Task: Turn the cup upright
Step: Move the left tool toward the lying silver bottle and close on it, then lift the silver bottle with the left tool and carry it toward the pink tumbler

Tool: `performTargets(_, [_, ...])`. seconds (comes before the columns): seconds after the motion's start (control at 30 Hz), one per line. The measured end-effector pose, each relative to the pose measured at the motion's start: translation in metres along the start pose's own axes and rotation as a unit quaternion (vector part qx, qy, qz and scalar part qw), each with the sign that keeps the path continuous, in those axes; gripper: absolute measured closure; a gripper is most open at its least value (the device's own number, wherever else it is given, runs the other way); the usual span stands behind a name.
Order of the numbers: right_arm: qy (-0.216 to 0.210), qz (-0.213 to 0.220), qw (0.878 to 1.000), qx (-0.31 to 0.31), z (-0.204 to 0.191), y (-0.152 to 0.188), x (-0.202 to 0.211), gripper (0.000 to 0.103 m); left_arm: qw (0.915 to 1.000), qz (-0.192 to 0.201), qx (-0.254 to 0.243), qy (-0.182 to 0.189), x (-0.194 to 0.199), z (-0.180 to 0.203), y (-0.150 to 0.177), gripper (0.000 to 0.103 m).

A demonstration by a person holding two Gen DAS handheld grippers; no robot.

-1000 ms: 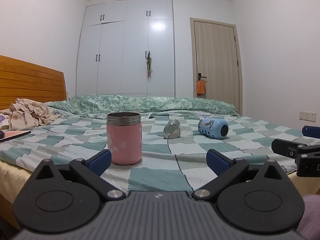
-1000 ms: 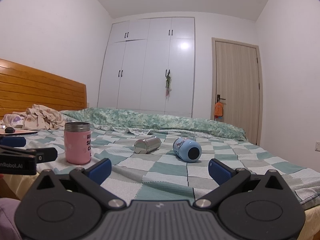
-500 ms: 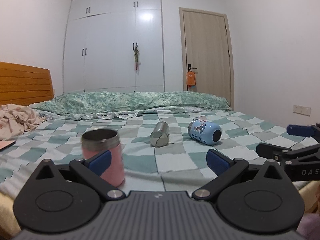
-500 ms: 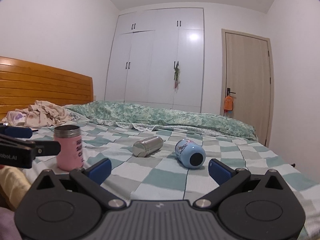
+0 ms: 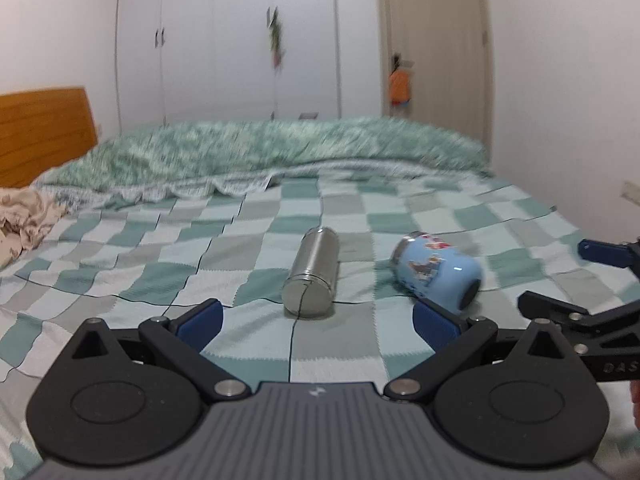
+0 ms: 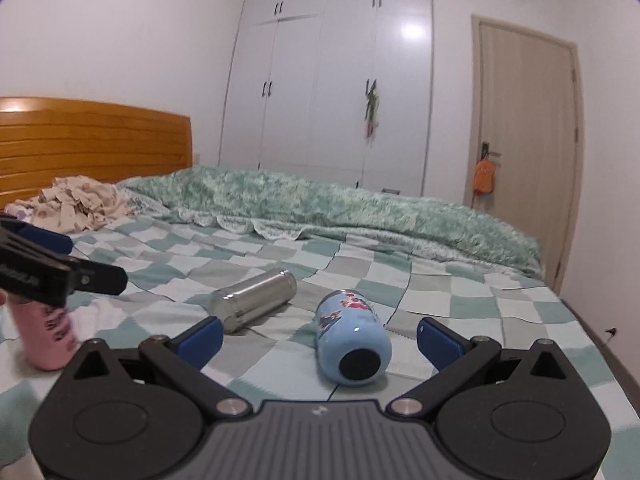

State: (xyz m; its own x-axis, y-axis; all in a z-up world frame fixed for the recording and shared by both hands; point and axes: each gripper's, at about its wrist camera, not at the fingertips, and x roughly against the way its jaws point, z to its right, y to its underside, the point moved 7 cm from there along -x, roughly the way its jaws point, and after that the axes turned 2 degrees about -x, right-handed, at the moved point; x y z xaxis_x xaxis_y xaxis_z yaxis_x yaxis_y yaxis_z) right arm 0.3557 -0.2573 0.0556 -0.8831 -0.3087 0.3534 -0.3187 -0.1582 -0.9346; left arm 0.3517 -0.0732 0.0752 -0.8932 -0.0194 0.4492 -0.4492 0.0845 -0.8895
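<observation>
A steel cup (image 5: 311, 273) lies on its side on the checked bedspread, base toward me; it also shows in the right wrist view (image 6: 253, 305). A light blue cup (image 5: 437, 273) with cartoon prints lies on its side to its right, and shows in the right wrist view (image 6: 352, 342). A pink cup (image 6: 45, 336) stands upright at the left, partly behind the left gripper. My left gripper (image 5: 317, 321) is open and empty, just short of the steel cup. My right gripper (image 6: 319, 340) is open and empty, with the blue cup between its fingers' line.
A green patterned duvet (image 6: 340, 208) is bunched across the far side of the bed. Crumpled beige cloth (image 6: 76, 204) lies near the wooden headboard (image 6: 92, 140). White wardrobes (image 6: 332, 80) and a door (image 6: 524, 140) stand behind. The bed's right edge (image 6: 592, 344) drops to the floor.
Both grippers have moved forward and lowered toward the lying cups. The left view swung right, so the pink cup left it. The cups have not moved.
</observation>
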Motion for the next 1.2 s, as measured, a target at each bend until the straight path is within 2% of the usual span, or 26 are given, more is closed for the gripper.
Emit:
performTargets(0.1, [-0.008, -0.014, 1.0, 0.005, 0.024, -0.01, -0.043, 0.0, 0.9992, -0.036, -0.001, -0.018, -0.048, 0.004, -0.014, 0.0])
performTargets(0.27, [-0.047, -0.045, 0.998, -0.005, 0.06, -0.025, -0.105, 0.0, 0.9934, -0.087, -0.035, -0.067, -0.128, 0.012, -0.024, 0.0])
performTargets(0.4, [-0.065, -0.062, 0.996, 0.011, 0.079, -0.033, -0.149, 0.0, 0.9881, -0.122, -0.035, -0.087, -0.191, 0.012, -0.026, 0.0])
performTargets(0.53, [-0.087, -0.075, 0.993, 0.002, 0.093, -0.03, -0.183, 0.0, 0.98, -0.158, -0.047, -0.111, -0.241, 0.008, -0.015, 0.001])
performTargets(0.57, [-0.09, -0.076, 0.993, 0.003, 0.094, -0.028, -0.189, 0.0, 0.9787, -0.166, -0.046, -0.112, -0.249, 0.007, -0.011, 0.002])
performTargets(0.6, [-0.094, -0.079, 0.992, 0.003, 0.095, -0.025, -0.194, 0.0, 0.9768, -0.177, -0.043, -0.113, -0.259, 0.005, -0.005, 0.009])
performTargets(0.63, [-0.099, -0.082, 0.992, 0.002, 0.095, -0.022, -0.199, 0.0, 0.9751, -0.185, -0.039, -0.115, -0.264, 0.003, 0.0, 0.022])
performTargets(0.67, [-0.104, -0.085, 0.991, -0.002, 0.095, -0.018, -0.203, 0.0, 0.9757, -0.193, -0.025, -0.101, -0.269, 0.002, 0.004, 0.031])
performTargets(0.73, [-0.113, -0.087, 0.99, -0.009, 0.092, -0.013, -0.207, 0.0, 0.979, -0.182, -0.011, -0.091, -0.268, 0.001, 0.004, 0.04])
performTargets(0.97, [-0.112, -0.082, 0.99, -0.015, 0.083, -0.009, -0.188, 0.0, 0.9875, -0.144, -0.001, -0.063, -0.231, 0.009, -0.011, 0.041])
performTargets(1.2, [-0.103, -0.069, 0.992, -0.023, 0.074, -0.02, -0.142, 0.0, 0.993, -0.113, -0.013, -0.033, -0.167, 0.022, -0.03, 0.041])
